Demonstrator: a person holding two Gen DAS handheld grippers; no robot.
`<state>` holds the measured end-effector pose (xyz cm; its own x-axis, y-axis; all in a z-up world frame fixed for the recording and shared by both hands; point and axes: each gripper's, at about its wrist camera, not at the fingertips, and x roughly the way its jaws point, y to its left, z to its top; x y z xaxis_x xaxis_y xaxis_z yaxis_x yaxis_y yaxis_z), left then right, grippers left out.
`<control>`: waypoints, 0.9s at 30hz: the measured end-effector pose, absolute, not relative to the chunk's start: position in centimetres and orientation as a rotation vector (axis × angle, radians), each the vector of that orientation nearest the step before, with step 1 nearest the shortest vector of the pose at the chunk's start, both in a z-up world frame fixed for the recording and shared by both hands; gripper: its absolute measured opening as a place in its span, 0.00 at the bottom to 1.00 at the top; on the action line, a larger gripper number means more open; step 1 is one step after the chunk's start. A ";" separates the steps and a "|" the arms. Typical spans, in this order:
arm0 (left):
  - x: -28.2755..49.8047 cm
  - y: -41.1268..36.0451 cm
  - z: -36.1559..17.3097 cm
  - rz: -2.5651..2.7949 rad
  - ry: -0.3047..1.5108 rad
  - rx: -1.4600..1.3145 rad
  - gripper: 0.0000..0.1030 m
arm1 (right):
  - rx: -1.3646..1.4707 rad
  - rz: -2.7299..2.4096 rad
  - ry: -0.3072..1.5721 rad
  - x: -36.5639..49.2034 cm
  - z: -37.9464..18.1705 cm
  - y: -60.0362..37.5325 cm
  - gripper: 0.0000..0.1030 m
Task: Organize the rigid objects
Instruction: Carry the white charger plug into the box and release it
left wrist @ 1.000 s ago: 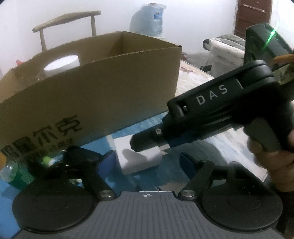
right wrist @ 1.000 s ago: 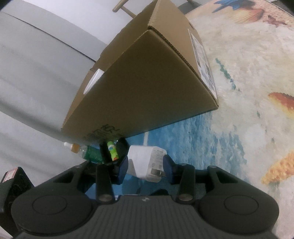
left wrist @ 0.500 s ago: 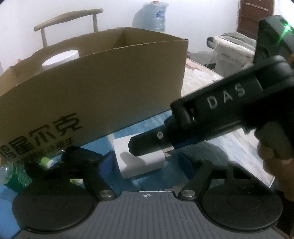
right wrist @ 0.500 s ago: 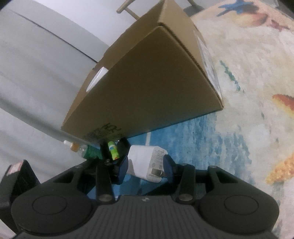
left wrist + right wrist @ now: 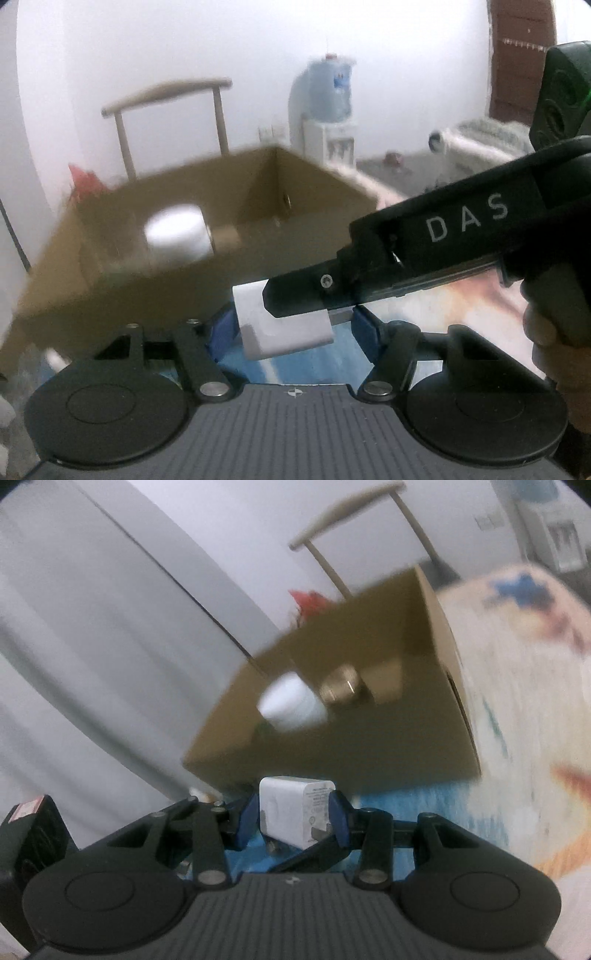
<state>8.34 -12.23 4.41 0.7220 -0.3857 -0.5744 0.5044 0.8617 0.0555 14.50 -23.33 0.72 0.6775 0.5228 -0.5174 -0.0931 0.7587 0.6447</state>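
The white charger (image 5: 293, 810) is pinched between the blue pads of the right hand-held gripper (image 5: 295, 818), raised in front of the open cardboard box (image 5: 369, 738). The left hand-held gripper (image 5: 291, 328) is closing, its pads apart either side of the charger without contact. A white jar (image 5: 177, 236) sits inside the box

A charger (image 5: 295, 808) sits before an open box (image 5: 369, 746); a tub (image 5: 290, 703) lies in the box, a chair (image 5: 170, 122) behind.
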 end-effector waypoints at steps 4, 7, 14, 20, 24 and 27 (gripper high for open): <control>11.0 -12.7 8.3 -0.502 0.533 0.200 0.64 | 0.539 0.370 0.691 16.9 4.9 -23.4 0.44; 14.4 -13.4 10.7 -0.513 0.527 0.183 0.64 | 0.492 0.358 0.676 20.0 7.5 -24.3 0.44; 25.8 -15.5 10.0 -0.542 0.775 0.080 0.64 | 0.412 0.269 0.836 31.2 6.7 -25.3 0.44; 32.3 -15.5 6.7 -0.491 0.979 -0.032 0.64 | 0.452 0.248 0.993 37.7 3.0 -26.1 0.44; 34.6 -14.9 5.3 -0.463 1.060 -0.112 0.64 | 0.444 0.252 1.055 39.8 2.1 -26.2 0.44; 35.5 -14.9 4.6 -0.445 1.101 -0.132 0.64 | 0.446 0.263 1.096 40.4 1.5 -26.2 0.44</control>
<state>35.45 -14.89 4.58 0.3750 -0.4106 -0.8312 0.2821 0.9046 -0.3196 40.44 -26.24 1.53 0.4391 0.4188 -0.7949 0.0131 0.8816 0.4718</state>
